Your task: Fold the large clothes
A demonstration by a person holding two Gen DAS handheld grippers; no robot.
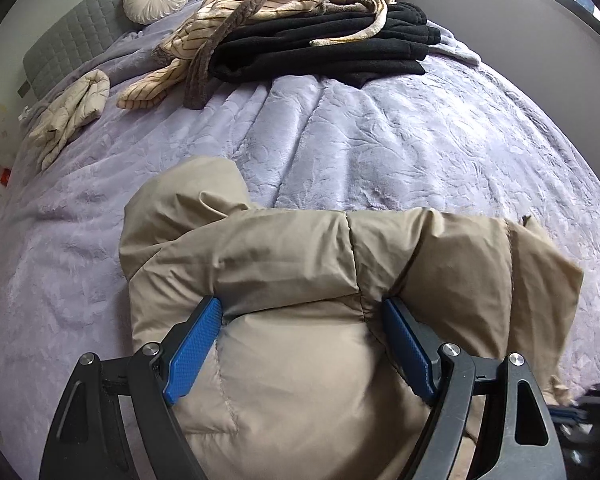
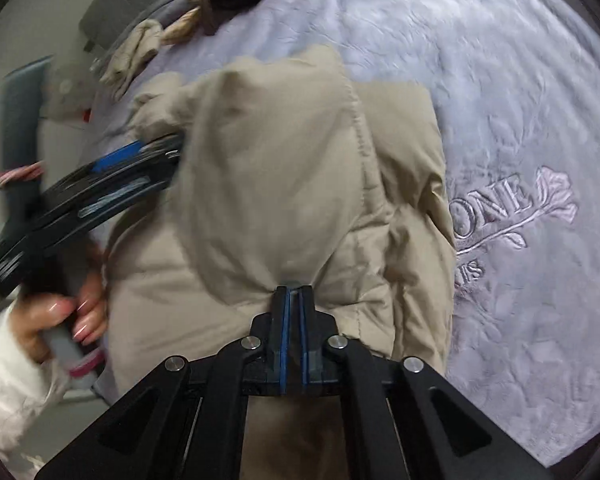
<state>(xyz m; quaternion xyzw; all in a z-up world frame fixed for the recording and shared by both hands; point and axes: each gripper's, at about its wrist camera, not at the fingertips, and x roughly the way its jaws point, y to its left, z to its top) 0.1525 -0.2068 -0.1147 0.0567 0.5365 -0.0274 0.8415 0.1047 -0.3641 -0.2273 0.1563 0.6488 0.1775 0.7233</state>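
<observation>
Jacket [image 1: 300, 272], beige and puffy, lies bunched on the near part of the bed [image 1: 380, 140], over the lilac plush blanket. My left gripper [image 1: 302, 316] has its fingers spread wide around a thick padded fold, pads pressing both flanks. My right gripper [image 2: 293, 292] has its fingers pressed together, pinching a thin gather of shell fabric at the near edge.

Handling, as I judge it: light, soft, springy; the smooth shell looks slippery, and the padding will puff back after a fold. Best holds are seams or hem edges, not the quilted bulk.

Room: open blanket beyond and to the right. Striped robe [image 1: 260, 8] and black folded clothes [image 1: 332, 48] sit well apart near the headboard.
</observation>
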